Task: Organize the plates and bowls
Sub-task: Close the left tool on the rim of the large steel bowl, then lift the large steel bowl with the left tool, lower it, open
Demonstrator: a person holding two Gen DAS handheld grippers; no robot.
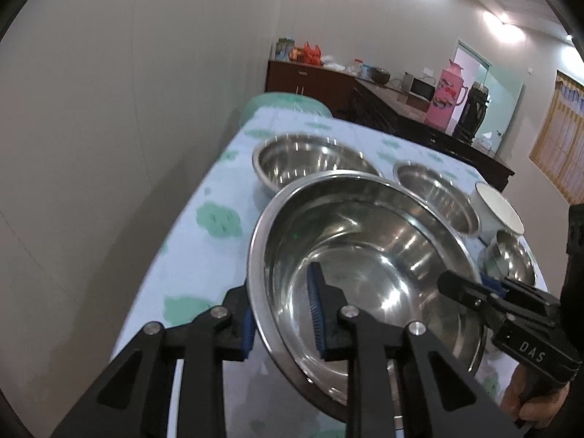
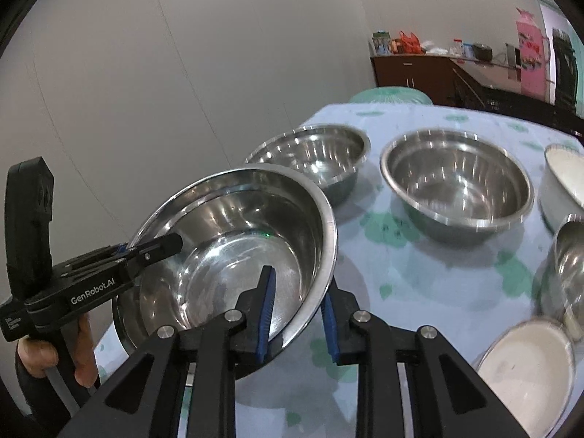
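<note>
A large steel bowl [image 1: 365,262] [image 2: 233,255] hangs a little above the cloth-covered table [image 1: 204,241] [image 2: 401,266], gripped from both sides. My left gripper [image 1: 283,319] is shut on its near-left rim, one blue pad inside and one outside; in the right wrist view the left gripper [image 2: 157,246] shows clamped on the rim. My right gripper [image 2: 297,314] is shut on the opposite rim, and the left wrist view has the right gripper [image 1: 474,288] there too. Behind stand a steel bowl [image 1: 310,160] [image 2: 314,153] and a second steel bowl [image 1: 438,189] [image 2: 456,182].
A white bowl [image 1: 496,211] [image 2: 565,179] and a small steel bowl [image 1: 511,259] [image 2: 569,266] sit at the right. A white-filled dish [image 2: 525,361] lies near the front right. A green stool [image 1: 288,104] stands past the table's far end; a wall runs along the left.
</note>
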